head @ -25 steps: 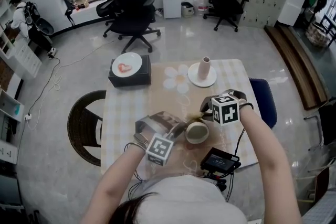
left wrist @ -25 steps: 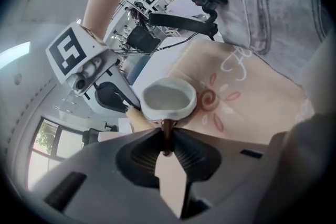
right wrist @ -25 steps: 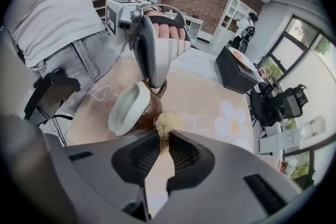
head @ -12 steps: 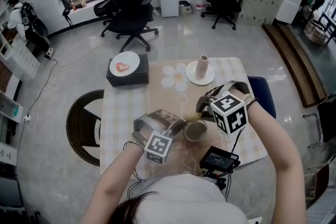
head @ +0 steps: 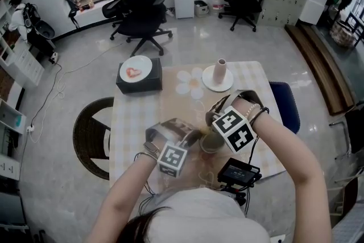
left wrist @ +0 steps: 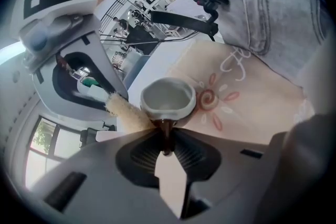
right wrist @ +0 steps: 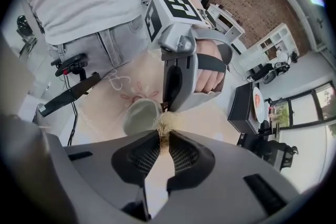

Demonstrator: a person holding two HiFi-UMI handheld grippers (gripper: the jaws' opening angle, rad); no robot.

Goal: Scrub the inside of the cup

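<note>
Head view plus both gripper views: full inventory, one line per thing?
cup: 1, pale with dark handle, near table edge
scrubber: 1, beige, beside cup rim
vase: 1, pinkish, on white saucer, far side
plate: 1, white, on black box, far left corner
black device: 1, near table edge
table: 1, checked cloth
office chairs: 2, black, beyond table
left tongs: 1, grey, shut on cup handle
right tongs: 1, grey, shut on scrubber
</note>
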